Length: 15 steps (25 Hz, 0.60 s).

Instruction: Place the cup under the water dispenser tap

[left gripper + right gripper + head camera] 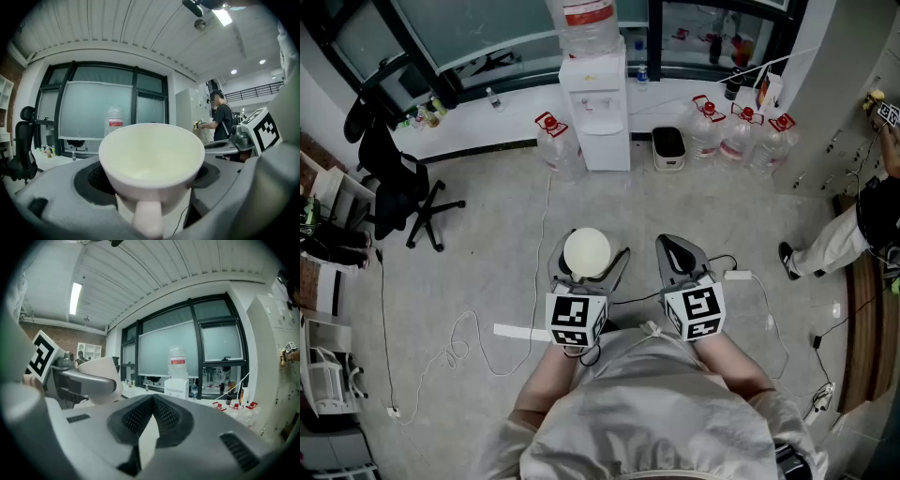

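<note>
- Head view: the left tongs (587, 267) grip a white cup (587, 251) upright, close to the person. The right tongs (680, 255) are just to their right. The water dispenser (598, 103) stands far across the floor (487, 272).
- Left gripper view: the jaws are spread wide and press the cup's sides, with its handle nearest the camera.
- Right gripper view: the jaws meet at the tips and hold nothing.

Grey floor (487, 272), water jugs (705, 127), office chair (394, 183)

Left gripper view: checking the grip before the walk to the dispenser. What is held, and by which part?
The left tongs hold the white cup by its lower body, one jaw on each side, handle toward the camera.
</note>
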Each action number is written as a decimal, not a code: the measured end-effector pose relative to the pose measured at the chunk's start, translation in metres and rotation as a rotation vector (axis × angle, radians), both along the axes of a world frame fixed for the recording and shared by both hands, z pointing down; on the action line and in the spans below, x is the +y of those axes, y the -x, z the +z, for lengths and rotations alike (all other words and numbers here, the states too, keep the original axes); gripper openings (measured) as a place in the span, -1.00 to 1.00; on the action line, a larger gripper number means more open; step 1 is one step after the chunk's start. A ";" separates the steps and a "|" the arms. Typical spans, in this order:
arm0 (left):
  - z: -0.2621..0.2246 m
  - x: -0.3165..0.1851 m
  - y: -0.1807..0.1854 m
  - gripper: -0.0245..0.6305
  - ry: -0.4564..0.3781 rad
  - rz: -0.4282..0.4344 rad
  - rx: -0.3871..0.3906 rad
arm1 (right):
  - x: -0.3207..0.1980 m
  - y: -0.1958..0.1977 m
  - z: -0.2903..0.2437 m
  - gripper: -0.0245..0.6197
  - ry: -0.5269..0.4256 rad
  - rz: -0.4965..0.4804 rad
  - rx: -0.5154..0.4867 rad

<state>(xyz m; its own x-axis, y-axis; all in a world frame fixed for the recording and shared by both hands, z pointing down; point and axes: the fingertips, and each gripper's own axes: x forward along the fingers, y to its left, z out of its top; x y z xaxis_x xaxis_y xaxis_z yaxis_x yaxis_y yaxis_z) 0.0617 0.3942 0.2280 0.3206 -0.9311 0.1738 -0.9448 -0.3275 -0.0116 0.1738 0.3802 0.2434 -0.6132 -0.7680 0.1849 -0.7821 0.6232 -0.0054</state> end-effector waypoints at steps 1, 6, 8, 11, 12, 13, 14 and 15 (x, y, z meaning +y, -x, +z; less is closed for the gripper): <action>0.001 -0.001 -0.001 0.48 0.000 0.001 0.001 | -0.001 -0.001 0.001 -0.84 0.000 -0.001 0.001; 0.005 -0.008 -0.002 0.48 0.008 0.003 0.009 | -0.005 -0.002 0.005 -0.84 0.006 -0.003 0.003; 0.008 -0.012 -0.001 0.48 0.014 -0.002 0.017 | -0.007 -0.003 0.008 -0.84 0.019 0.004 0.009; 0.012 -0.015 -0.002 0.48 0.025 -0.011 0.027 | -0.011 -0.009 0.013 -0.84 0.032 0.019 -0.005; 0.013 -0.017 -0.002 0.48 0.029 -0.014 0.029 | -0.012 -0.011 0.014 -0.84 0.033 0.021 -0.011; 0.014 -0.018 -0.002 0.48 0.033 -0.019 0.031 | -0.013 -0.013 0.015 -0.84 0.035 0.021 -0.016; 0.015 -0.020 -0.001 0.48 0.036 -0.024 0.034 | -0.014 -0.014 0.017 -0.84 0.038 0.021 -0.017; 0.017 -0.022 0.000 0.48 0.038 -0.030 0.037 | -0.015 -0.014 0.020 -0.84 0.043 0.019 -0.017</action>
<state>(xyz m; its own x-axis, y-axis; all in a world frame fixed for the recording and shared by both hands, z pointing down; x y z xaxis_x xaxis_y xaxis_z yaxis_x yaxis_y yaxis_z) 0.0619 0.3726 0.2446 0.2992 -0.9334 0.1982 -0.9539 -0.2982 0.0356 0.1878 0.3652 0.2634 -0.6018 -0.7713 0.2075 -0.7935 0.6069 -0.0455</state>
